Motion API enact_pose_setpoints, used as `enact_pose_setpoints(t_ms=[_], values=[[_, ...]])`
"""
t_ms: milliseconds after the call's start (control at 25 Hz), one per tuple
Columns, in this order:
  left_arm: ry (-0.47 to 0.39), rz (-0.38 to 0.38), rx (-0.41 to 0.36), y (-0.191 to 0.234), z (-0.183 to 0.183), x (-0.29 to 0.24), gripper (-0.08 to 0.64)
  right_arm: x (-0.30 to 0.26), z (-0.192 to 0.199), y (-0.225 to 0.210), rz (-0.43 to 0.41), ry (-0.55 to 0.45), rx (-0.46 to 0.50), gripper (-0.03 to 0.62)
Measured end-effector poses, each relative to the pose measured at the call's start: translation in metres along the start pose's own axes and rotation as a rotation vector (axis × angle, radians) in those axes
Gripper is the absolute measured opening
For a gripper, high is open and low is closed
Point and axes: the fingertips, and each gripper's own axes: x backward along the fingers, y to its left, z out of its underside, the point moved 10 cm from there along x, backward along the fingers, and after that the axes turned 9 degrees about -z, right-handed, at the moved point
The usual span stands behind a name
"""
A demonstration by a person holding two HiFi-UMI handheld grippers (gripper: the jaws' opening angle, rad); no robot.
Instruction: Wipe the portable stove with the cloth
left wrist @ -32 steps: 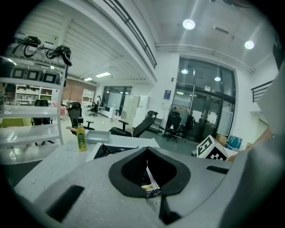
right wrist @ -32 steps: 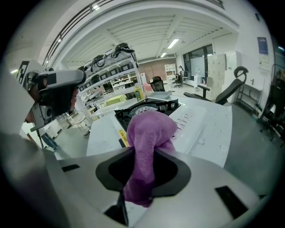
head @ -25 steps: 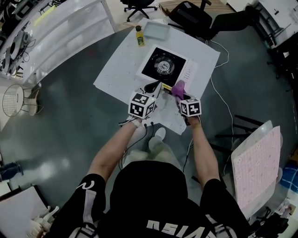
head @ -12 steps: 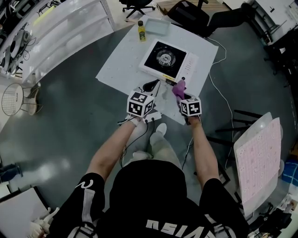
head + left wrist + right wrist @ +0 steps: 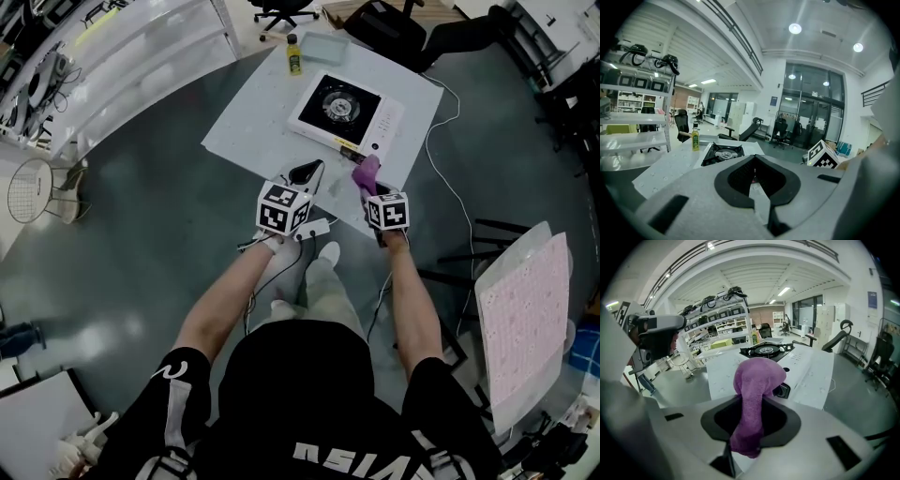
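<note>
The portable stove (image 5: 342,103), white with a black top and a round burner, sits on the white-covered table (image 5: 253,122). It also shows ahead in the left gripper view (image 5: 723,153) and in the right gripper view (image 5: 766,350). My right gripper (image 5: 367,184) is shut on a purple cloth (image 5: 364,172), which bulges up out of the jaws (image 5: 757,380). It hangs near the table's front edge, short of the stove's control side. My left gripper (image 5: 308,172) is shut with nothing in it (image 5: 754,159), to the left of the cloth.
A yellow bottle (image 5: 293,54) and a pale tray (image 5: 323,47) stand behind the stove. A white cable (image 5: 437,159) trails off the table onto the grey floor. Office chairs (image 5: 384,23) stand beyond, white shelving (image 5: 141,47) at left, a pink panel (image 5: 525,319) at right.
Both grippers have drawn back from the stove toward the table's near edge. The gap to the stove has grown. The cloth stays in the right jaws.
</note>
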Motion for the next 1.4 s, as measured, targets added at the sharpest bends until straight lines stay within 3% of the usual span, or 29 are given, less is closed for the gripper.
enact_pose_setpoints(t_ms=[440,1400], values=[[0.008,-0.059,0.030,0.029,0.000,-0.011,0.006,-0.036,-0.022,-0.007,-0.040,0.038,0.026,0.104],[0.009,-0.332,0.162,0.142,0.004,0.001,0.006,-0.189,-0.118,0.046,-0.306,0.153,0.200,0.104]])
